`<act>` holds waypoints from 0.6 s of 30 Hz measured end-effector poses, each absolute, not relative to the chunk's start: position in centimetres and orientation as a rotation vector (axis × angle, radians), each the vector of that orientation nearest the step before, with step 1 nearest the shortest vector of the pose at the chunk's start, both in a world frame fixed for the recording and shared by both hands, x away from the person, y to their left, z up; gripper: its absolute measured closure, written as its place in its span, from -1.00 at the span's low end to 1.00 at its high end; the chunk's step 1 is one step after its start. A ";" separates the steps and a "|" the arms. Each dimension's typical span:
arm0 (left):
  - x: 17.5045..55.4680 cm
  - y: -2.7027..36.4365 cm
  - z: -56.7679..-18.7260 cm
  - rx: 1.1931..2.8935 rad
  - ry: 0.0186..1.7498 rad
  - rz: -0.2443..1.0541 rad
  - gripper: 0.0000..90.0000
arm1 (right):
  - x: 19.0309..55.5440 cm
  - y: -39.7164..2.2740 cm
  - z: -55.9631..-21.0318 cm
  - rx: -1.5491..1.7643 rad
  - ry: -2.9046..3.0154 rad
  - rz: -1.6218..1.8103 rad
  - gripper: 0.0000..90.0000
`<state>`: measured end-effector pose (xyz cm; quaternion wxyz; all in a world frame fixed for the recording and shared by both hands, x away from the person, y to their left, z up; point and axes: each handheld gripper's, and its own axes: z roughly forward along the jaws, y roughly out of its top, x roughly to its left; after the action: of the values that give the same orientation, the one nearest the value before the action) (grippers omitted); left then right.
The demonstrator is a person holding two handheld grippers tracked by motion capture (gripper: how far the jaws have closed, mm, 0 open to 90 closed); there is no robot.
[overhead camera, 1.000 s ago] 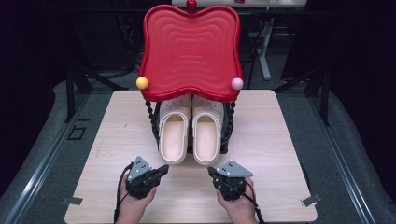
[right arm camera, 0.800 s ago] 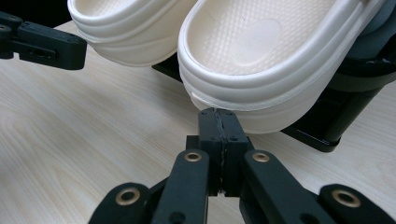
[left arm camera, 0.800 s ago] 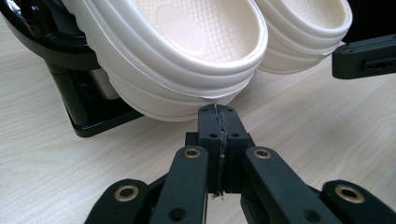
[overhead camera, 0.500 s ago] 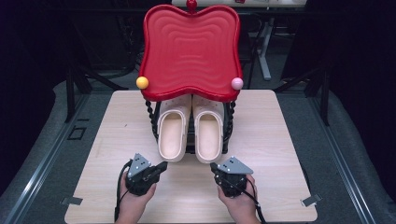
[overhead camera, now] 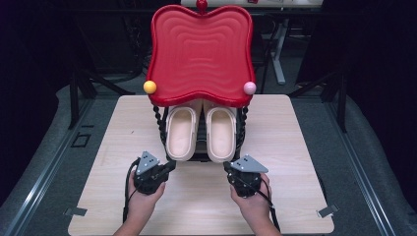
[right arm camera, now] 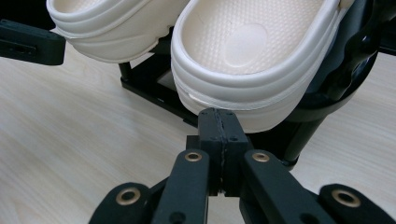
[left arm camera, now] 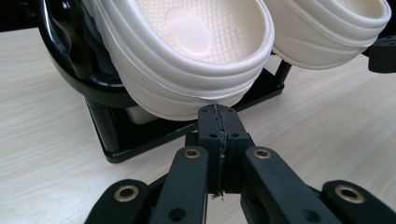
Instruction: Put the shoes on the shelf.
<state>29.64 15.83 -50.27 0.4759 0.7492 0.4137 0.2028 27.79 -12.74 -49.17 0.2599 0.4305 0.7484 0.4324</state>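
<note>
Two cream clogs rest heel-down on a black shoe rack (overhead camera: pixel 199 156) under a red wavy tray (overhead camera: pixel 200 51). The left clog (overhead camera: pixel 180 133) (left arm camera: pixel 187 51) has its heel just beyond my left gripper (overhead camera: pixel 169 166) (left arm camera: pixel 218 116), which is shut with nothing between its jaws. My right gripper (overhead camera: pixel 228 168) (right arm camera: pixel 219 121) is also shut and empty, its tips close under the heel of the right clog (overhead camera: pixel 221 133) (right arm camera: pixel 252 56). In each gripper view the other clog shows off to the side.
The rack stands mid-table on a light wooden tabletop (overhead camera: pixel 295 147). A yellow ball (overhead camera: pixel 150 86) and a pink ball (overhead camera: pixel 250 88) cap the tray's front corners. Black twisted posts (overhead camera: pixel 158 123) flank the clogs. Dark floor and rails surround the table.
My left gripper has moved slightly forward and right, toward the left clog's heel. The right gripper has shifted a little toward the rack.
</note>
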 end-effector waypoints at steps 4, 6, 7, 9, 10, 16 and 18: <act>30.3 15.7 -50.0 1.826 1.018 0.495 1.00 | 28.4 -12.6 -48.9 1.170 2.022 1.175 1.00; 30.7 15.5 -49.9 1.825 1.021 0.494 1.00 | 28.8 -12.5 -48.8 1.177 2.020 1.181 1.00; 30.8 15.4 -49.8 1.827 1.022 0.494 1.00 | 29.0 -12.5 -48.7 1.178 2.022 1.175 1.00; 31.2 15.2 -49.7 1.826 1.023 0.494 1.00 | 29.3 -12.4 -48.6 1.176 2.016 1.169 1.00; 31.4 15.0 -49.6 1.828 1.023 0.498 1.00 | 29.5 -12.3 -48.6 1.178 2.016 1.171 1.00; 32.4 14.6 -49.2 1.820 1.024 0.508 1.00 | 30.5 -11.9 -48.4 1.184 2.006 1.170 1.00; 32.7 14.4 -49.1 1.815 1.027 0.510 1.00 | 30.9 -11.8 -48.3 1.184 2.007 1.167 1.00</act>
<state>32.72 14.44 -49.15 0.4772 0.7429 0.4206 0.2087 30.87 -11.79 -48.32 0.2646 0.4380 0.7428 0.4318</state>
